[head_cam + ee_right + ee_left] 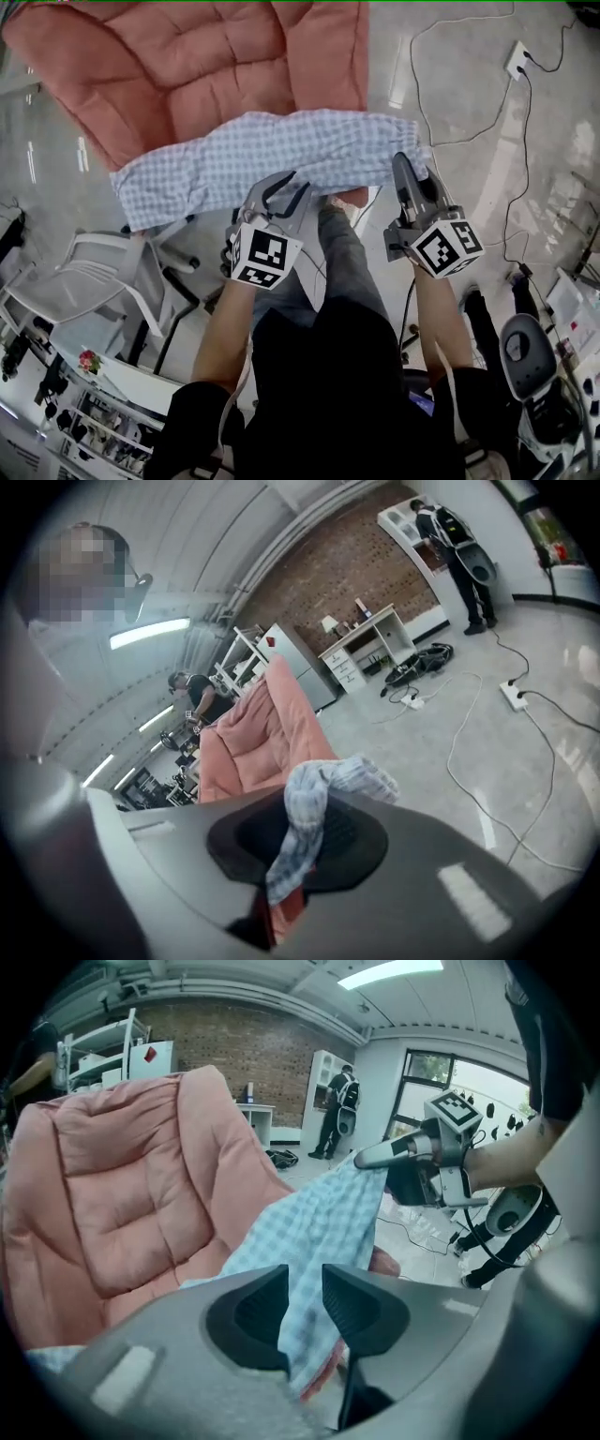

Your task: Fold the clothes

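Blue-and-white checked cotton, thin and soft: the checked garment is one long, loosely bunched band with creased edges, slung between the two grippers and sagging a little in the middle.

Left gripper: grey moulded plastic with ribbed black pads. Jaws clenched on a fold of the garment. In the left gripper view the cloth runs up out of the narrow gap between the pads and stretches away ahead of them, and a pinkish edge hangs just below the pads.

Right gripper: same build. Jaws pressed together on the garment's other end. In the right gripper view a twisted, rope-like tuft sticks out past the pads and curls over the right-hand one.

Marker cube: white, with black square patterns, one on each gripper.

Quilted cushion: salmon-pink, padded, stitched into puffy panels. It lies beyond both pairs of jaws, and the garment hangs across its near edge.

Floor: pale grey, glossy, reflective.

Cables: thin, black and white, looping beyond the right jaws.

Chair: white slatted plastic, out to the left of the left jaws.
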{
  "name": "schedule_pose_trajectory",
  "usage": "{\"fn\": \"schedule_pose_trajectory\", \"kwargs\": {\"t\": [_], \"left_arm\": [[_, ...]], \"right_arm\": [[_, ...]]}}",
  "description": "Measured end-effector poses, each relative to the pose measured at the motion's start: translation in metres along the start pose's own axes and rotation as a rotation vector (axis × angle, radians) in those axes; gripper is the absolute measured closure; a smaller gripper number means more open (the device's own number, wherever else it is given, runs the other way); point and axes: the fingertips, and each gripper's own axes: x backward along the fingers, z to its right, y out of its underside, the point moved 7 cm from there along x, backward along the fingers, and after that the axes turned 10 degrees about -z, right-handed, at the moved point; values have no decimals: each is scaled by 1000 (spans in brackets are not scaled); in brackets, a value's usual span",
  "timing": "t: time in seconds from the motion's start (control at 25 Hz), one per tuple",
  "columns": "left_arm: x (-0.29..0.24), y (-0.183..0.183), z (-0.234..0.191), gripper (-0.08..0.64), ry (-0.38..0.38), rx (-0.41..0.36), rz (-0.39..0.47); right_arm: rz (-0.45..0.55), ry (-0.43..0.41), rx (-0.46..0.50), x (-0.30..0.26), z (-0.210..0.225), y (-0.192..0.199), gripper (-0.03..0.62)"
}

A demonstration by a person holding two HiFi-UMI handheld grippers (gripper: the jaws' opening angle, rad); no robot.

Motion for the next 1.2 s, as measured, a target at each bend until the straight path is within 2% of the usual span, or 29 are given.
{"fn": "schedule_pose_trajectory", "kwargs": {"t": [0.16, 0.32, 0.56, 0.8, 0.96, 1.2], "left_arm": [[38, 30, -23, 437, -31, 30, 19], [81, 48, -48, 437, -61, 48, 29], [160, 84, -95, 437, -145, 83, 16], [234, 124, -123, 422, -198, 166, 18], [276, 144, -131, 415, -249, 213, 39], [327, 182, -147, 410, -339, 350, 78]], "right_arm": [[8, -11, 169, -6, -60, -6, 560], [17, -57, 332, -18, -136, -12, 560], [47, -132, 406, -46, -245, -16, 560], [27, -233, 474, -59, -339, -17, 560], [-19, -299, 547, -71, -398, -4, 560], [-131, -408, 647, -111, -466, 33, 560]]}}
